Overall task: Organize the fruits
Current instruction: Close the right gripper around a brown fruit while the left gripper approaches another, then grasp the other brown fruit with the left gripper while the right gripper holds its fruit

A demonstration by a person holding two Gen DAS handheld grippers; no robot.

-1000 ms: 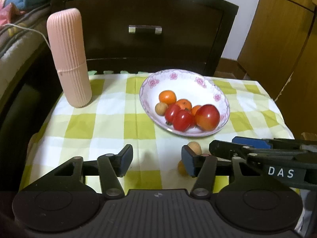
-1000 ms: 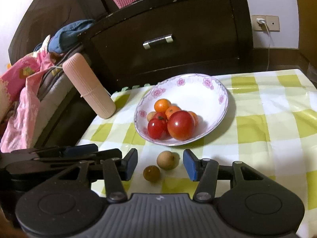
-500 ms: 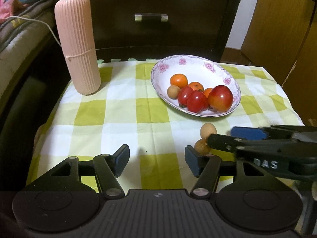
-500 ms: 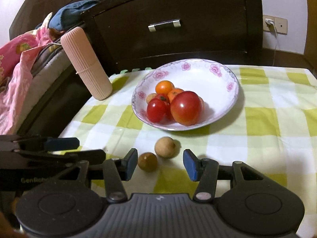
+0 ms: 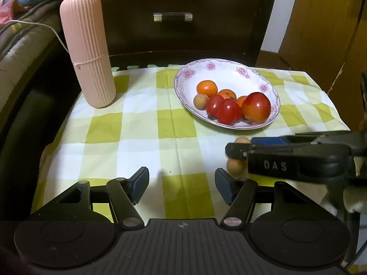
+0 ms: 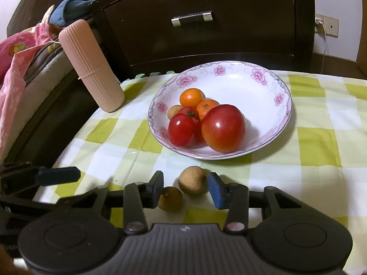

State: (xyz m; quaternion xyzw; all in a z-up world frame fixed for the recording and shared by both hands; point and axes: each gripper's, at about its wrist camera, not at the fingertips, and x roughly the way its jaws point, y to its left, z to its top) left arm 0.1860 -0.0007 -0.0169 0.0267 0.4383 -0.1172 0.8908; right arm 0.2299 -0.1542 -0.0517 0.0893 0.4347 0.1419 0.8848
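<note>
Now the right gripper (image 6: pixel 186 186) has dropped closer, its parted jaws bracketing the paler longan (image 6: pixel 192 180) on the counter (image 6: pixel 321 183), just before the floral bowl (image 6: pixel 270 87). That sets up the pick; the left gripper (image 5: pixel 181 184) stays open, idle.

A tall pink ribbed cylinder (image 5: pixel 88 50) stands upright near the back left corner of the counter, on a green-and-white checked cloth (image 5: pixel 142 126). Behind the counter sits a dark wooden cabinet (image 6: pixel 229 34) — its drawer carries a metal handle (image 6: pixel 192 18). To the left lies bedding with pink fabric (image 6: pixel 13 55) and a blue garment (image 6: pixel 73 2). On the right wall, a white cable (image 6: pixel 324 43) hangs from a socket (image 6: pixel 326 25).
</note>
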